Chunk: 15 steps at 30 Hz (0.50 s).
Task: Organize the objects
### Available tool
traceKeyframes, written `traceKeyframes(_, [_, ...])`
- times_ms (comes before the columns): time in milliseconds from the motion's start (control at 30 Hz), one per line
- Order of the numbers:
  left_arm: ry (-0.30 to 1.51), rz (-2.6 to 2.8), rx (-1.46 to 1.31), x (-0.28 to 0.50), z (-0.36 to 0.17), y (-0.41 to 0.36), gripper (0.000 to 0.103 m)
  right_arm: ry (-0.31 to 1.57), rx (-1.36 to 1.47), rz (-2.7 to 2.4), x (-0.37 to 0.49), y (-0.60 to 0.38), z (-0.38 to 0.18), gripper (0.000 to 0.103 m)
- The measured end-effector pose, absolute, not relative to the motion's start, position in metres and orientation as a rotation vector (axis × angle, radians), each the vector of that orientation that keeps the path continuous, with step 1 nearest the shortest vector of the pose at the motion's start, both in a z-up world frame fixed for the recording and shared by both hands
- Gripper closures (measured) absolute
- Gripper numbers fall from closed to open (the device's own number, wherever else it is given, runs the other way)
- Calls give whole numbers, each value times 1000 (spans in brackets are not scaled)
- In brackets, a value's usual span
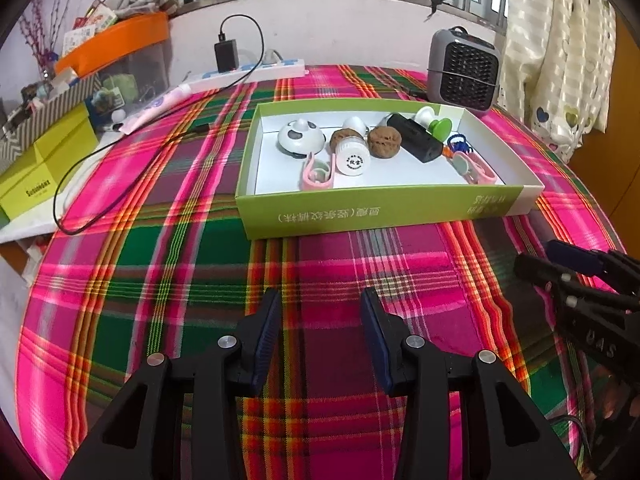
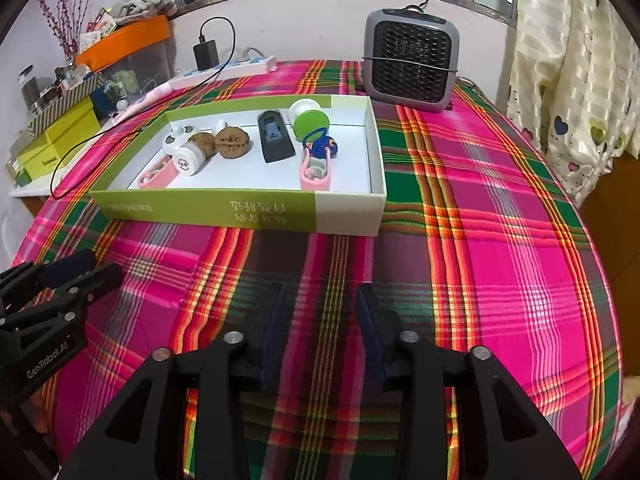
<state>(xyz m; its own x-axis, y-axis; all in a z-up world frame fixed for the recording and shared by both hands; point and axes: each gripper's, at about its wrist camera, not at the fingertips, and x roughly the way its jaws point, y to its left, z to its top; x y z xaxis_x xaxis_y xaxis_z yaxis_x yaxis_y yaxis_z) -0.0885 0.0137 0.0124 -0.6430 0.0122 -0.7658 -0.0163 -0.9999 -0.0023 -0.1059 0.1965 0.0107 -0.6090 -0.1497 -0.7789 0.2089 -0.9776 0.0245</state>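
1. Left gripper (image 1: 320, 308) is spread over the plaid cloth (image 1: 160, 264), holding nothing.
2. Right gripper (image 2: 322, 304) is spread too, empty.
3. Farther, the green box (image 1: 376, 208) holds walnuts (image 1: 385, 141), clips and a black device (image 1: 416, 142).

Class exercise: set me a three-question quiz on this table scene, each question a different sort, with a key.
1. True or false: both pink clips lie inside the box.
2. What sits between the two walnuts in the left wrist view? A) white bottle B) heater C) charger
3. Fill in: the left gripper and right gripper hold ____.

Key: 1 true; 2 A; 3 nothing, both are open over the cloth.
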Motion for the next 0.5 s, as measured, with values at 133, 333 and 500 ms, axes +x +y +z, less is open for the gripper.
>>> traceKeyframes(133, [8, 2829, -1322, -89, 12, 15, 57, 114, 1276, -2650, -106, 195, 11, 45])
traceKeyframes(333, [9, 2826, -1324, -89, 12, 16, 53, 132, 1281, -2653, -106, 192, 10, 43])
traceKeyframes(500, [8, 2826, -1323, -89, 11, 16, 52, 135, 1282, -2654, -106, 192, 10, 43])
